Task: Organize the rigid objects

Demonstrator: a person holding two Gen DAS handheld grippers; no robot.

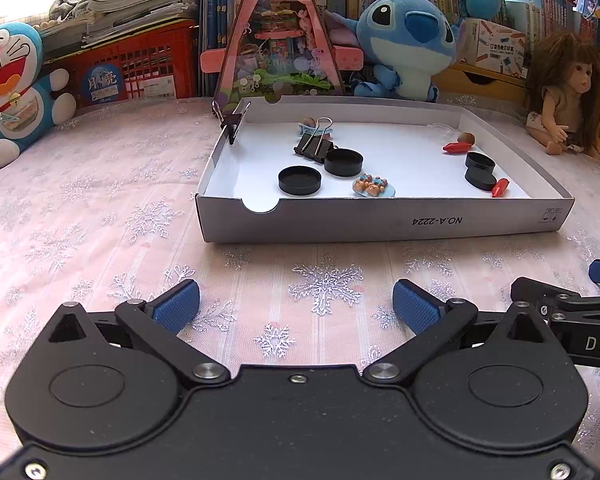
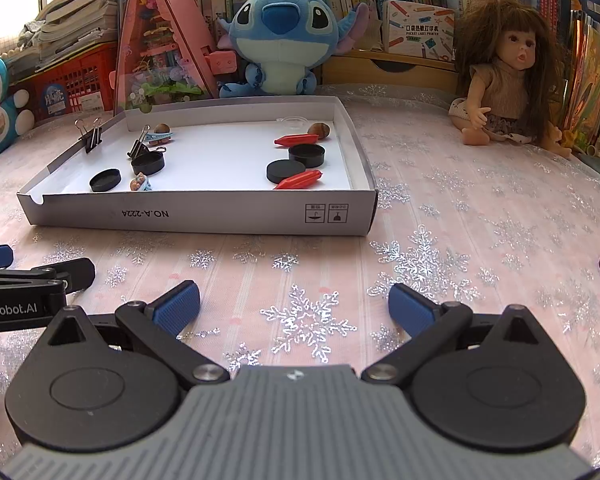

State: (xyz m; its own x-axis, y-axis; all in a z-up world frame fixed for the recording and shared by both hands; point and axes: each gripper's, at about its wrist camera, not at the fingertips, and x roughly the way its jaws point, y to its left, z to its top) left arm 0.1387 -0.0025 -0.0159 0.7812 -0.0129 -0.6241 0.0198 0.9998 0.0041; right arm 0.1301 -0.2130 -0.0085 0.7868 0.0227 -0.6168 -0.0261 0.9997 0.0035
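Both tongs are spread wide w/ nothing between the pads: left tongs (image 1: 296,304) and right tongs (image 2: 294,304) hang over the snowflake cloth of the desk (image 1: 100,208), just short of the desk's near edge, side by side, well clear of the goods.

All rigid items sit in the white tray (image 1: 380,224) at mid-desk. Toward the tray's left side: two black caps (image 1: 300,180), a binder clip (image 1: 314,146) touching one cap, a bear charm (image 1: 374,187). Another clip (image 1: 230,122) is pinched on the left wall. Toward the right side: two more caps (image 2: 296,162), two red tops (image 2: 300,179), an acorn (image 2: 319,130) at the far right corner.

Judgement: between picks, no item chosen yet; sorting looks partly done, like w/ like. Next move calls for reaching fwd over the near wall and closing on one small low piece. Caps are flat, so approach needs to be steep and square.
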